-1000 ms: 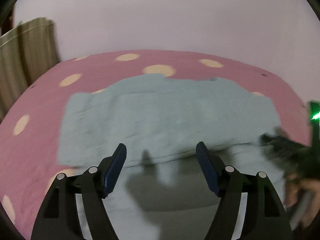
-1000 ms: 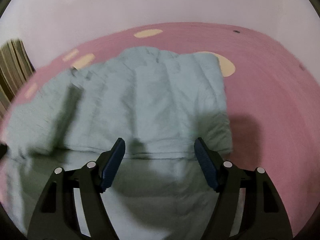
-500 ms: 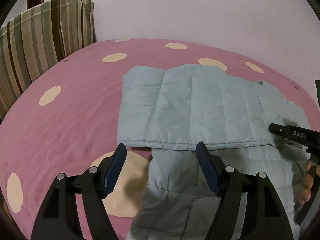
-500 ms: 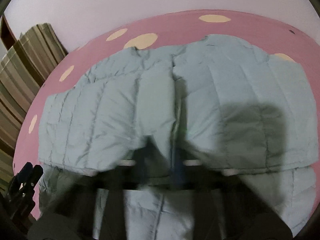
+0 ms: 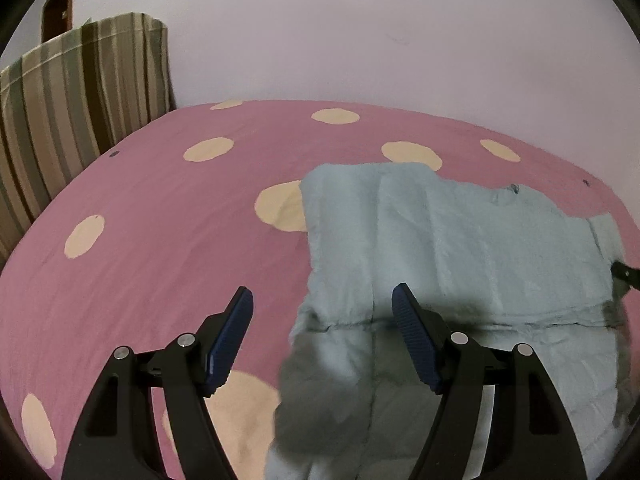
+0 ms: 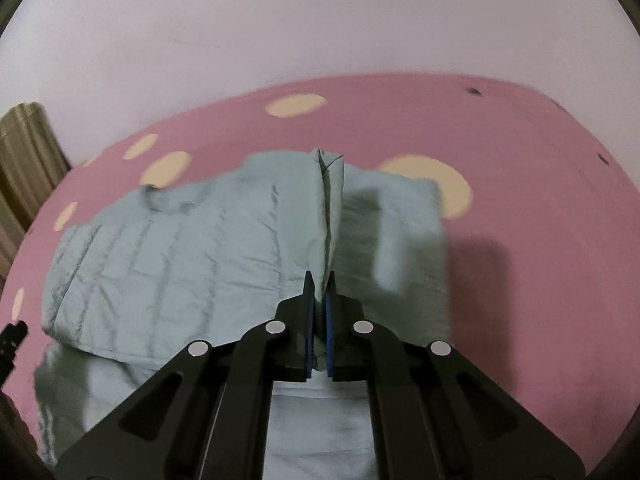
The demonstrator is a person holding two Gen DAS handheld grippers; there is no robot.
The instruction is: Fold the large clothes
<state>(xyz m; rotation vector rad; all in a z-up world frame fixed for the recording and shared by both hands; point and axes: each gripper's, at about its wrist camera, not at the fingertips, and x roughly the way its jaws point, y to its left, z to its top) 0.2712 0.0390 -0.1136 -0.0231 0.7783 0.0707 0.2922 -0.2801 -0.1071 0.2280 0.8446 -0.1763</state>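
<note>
Off to the far left of the left hand-held gripper point(image 5: 322, 320) a striped cushion point(image 5: 80, 112) stands against the wall, and the pink bedsheet point(image 5: 168, 232) with cream dots spreads beneath it; this hand-held gripper stands wide and empty, its left pad over bare sheet and its right pad over the left edge of the pale blue quilted jacket point(image 5: 460, 248), which lies ahead and to its right on the bed, partly folded with one layer lapped over another. The right hand-held gripper point(image 6: 319, 280) is clamped narrow on a raised pleat of the same jacket point(image 6: 180, 264), the cloth rising between its blue pads and running away from it as a ridge, while the rest of the garment spreads flat to its left. The step in hand appears to be carrying a pinched edge across to make a fold; done well, the left hand-held gripper would likely take the matching edge so both lift level, keeping the seam lines parallel and the panel taut enough not to bunch. The fabric looks puffy, stitched in channels, lightly creased and slippery, so a shallow pinch may slide out.
</note>
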